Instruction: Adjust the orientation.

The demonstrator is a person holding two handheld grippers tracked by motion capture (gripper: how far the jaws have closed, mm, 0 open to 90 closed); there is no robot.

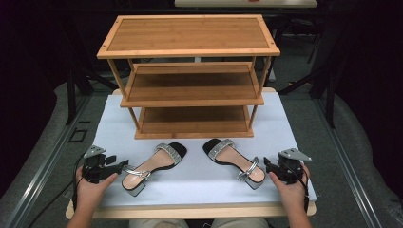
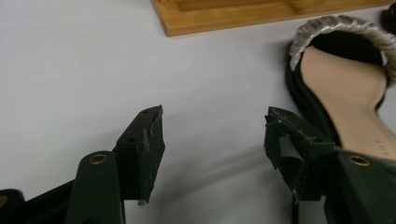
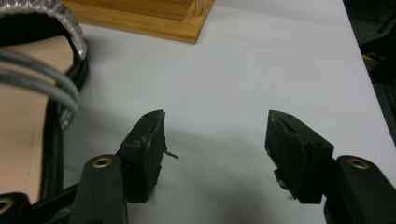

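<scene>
Two black sandals with beige insoles and silver straps lie on the white table cover in front of a bamboo rack [image 1: 190, 71]. The left sandal [image 1: 151, 167] has its heel toward the front left. The right sandal [image 1: 237, 163] has its heel toward the front right. My left gripper [image 1: 122, 165] rests just left of the left sandal's heel, open and empty. In the left gripper view the sandal [image 2: 345, 88] lies beside the right jaw. My right gripper [image 1: 267, 165] sits just right of the right sandal's heel, open and empty. In the right gripper view that sandal [image 3: 32, 102] is at the left.
The three-tier bamboo rack stands at the back of the white cover [image 1: 199, 183], its shelves bare. Its bottom corner [image 3: 187, 28] is ahead in the right gripper view. The table's wooden front edge [image 1: 190, 211] runs below the hands. Dark floor surrounds the table.
</scene>
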